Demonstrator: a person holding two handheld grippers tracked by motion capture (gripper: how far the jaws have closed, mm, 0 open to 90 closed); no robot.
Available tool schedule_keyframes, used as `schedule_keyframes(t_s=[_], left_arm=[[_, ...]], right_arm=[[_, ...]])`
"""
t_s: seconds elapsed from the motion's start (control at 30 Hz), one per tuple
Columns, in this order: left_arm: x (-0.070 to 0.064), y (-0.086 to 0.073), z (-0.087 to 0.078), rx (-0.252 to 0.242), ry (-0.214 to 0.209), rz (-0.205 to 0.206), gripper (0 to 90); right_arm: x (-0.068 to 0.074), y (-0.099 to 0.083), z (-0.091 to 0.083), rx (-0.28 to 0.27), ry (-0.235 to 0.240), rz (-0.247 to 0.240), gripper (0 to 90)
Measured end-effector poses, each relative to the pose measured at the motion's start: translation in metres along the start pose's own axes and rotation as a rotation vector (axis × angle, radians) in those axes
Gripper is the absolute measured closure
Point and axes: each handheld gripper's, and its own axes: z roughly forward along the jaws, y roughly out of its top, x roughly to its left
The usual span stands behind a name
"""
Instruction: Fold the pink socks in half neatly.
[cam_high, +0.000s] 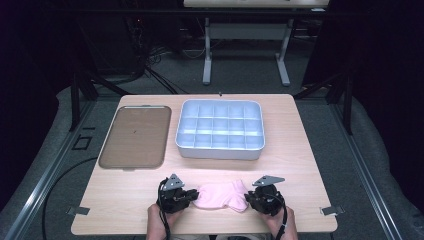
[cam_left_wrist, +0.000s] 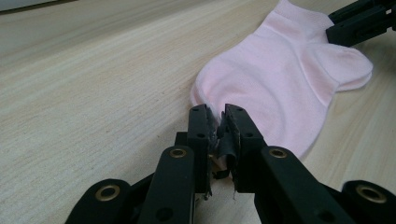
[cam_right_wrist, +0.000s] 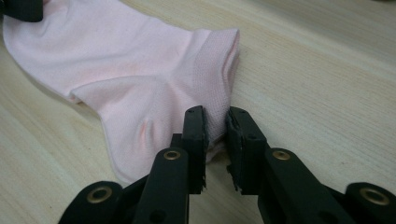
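Flat on the near edge of the table, the pink sock lies stretched between the two grippers, at about 6 o'clock from the white compartment box and well short of it. In the left gripper view the left gripper has its jaws pressed nearly together, pinching the toe end of the sock at its edge. In the right gripper view the right gripper stands with a narrow gap between its jaws, the ribbed cuff caught between them; the bite looks shallow, and I cannot tell how firmly the fabric is held there. The step in hand seems to be taking the sock by both ends to fold or lift it. To do it well, I judge the right side should take a deeper bite on the cuff before any pull, since thin knit slips out of a shallow pinch. Both ends should then rise together and level, with light tension only, so the heel pocket does not twist. From the sock, the brown tray sits toward 10 o'clock, apart from the work and no obstacle.
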Motion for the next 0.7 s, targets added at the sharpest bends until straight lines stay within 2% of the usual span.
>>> schedule_keyframes(t_s=[0.2, 0.3, 0.5, 0.7], left_arm=[[0.0, 0.0, 0.0, -0.003, 0.007, 0.005, 80.6], [-0.001, 0.0, 0.0, -0.004, 0.007, 0.005, 80.7], [0.0, 0.0, 0.0, -0.005, 0.008, 0.004, 80.6], [-0.001, 0.0, 0.0, -0.004, 0.006, 0.004, 80.6]], right_arm=[[-0.004, -0.001, 0.0, -0.013, 0.029, 0.042, 81.3], [-0.007, -0.001, 0.0, -0.011, 0.06, 0.06, 81.7], [-0.01, -0.001, -0.001, -0.012, 0.078, 0.072, 81.8], [-0.009, 0.004, -0.011, -0.038, 0.094, 0.078, 81.9]])
